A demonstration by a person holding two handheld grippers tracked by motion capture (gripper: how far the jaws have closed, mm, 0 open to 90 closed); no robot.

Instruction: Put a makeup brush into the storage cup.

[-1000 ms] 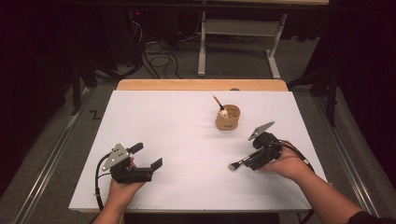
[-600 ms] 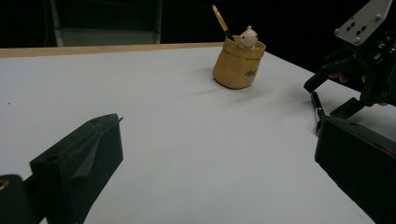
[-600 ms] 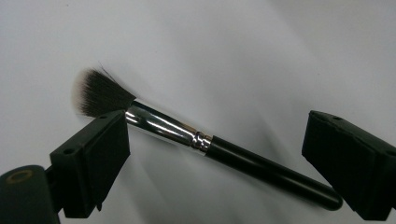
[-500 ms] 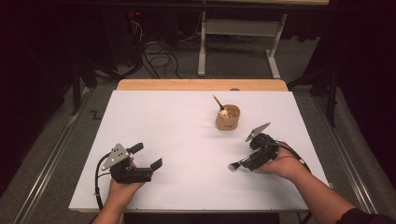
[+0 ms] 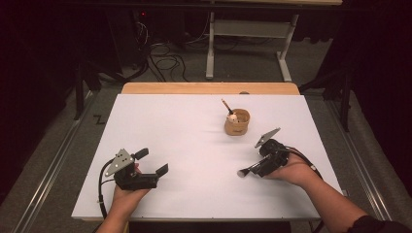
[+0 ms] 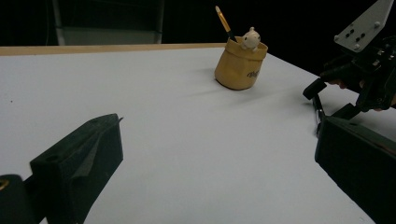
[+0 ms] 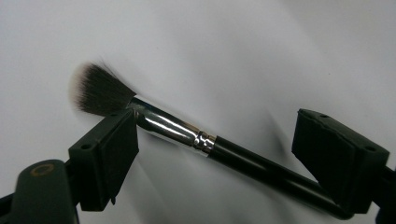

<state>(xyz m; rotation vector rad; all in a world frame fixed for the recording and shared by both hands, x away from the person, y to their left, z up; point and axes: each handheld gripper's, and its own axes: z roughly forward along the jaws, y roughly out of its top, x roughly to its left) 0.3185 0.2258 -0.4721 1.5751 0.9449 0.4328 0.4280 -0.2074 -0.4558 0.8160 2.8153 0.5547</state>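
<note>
Lying on the white table (image 5: 184, 126), a makeup brush (image 7: 196, 137) is seen between the jaws of the right gripper (image 7: 215, 154), its dark, pale-tipped bristles fanned out just past one jaw and its black handle running slantwise to the base of the other. One jaw is touched by the silver ferrule; whether the pads press on the brush cannot be told, though the jaws have just been closing around it. In the high view, the right gripper (image 5: 252, 170) is held low over the table, on the near right side of a tan cup (image 5: 237, 122), well apart from it. The cup stands upright toward the far edge of the table, and a pencil (image 5: 226, 106) and a small white figure (image 5: 232, 118) are held in it. The left gripper (image 5: 153, 162) is rested on the table on the near left side of the cup, far from it, with its jaws spread wide and nothing between them. From the left gripper view, the cup (image 6: 240, 65) is seen ahead and the right gripper (image 6: 327, 100) off to the right.
</note>
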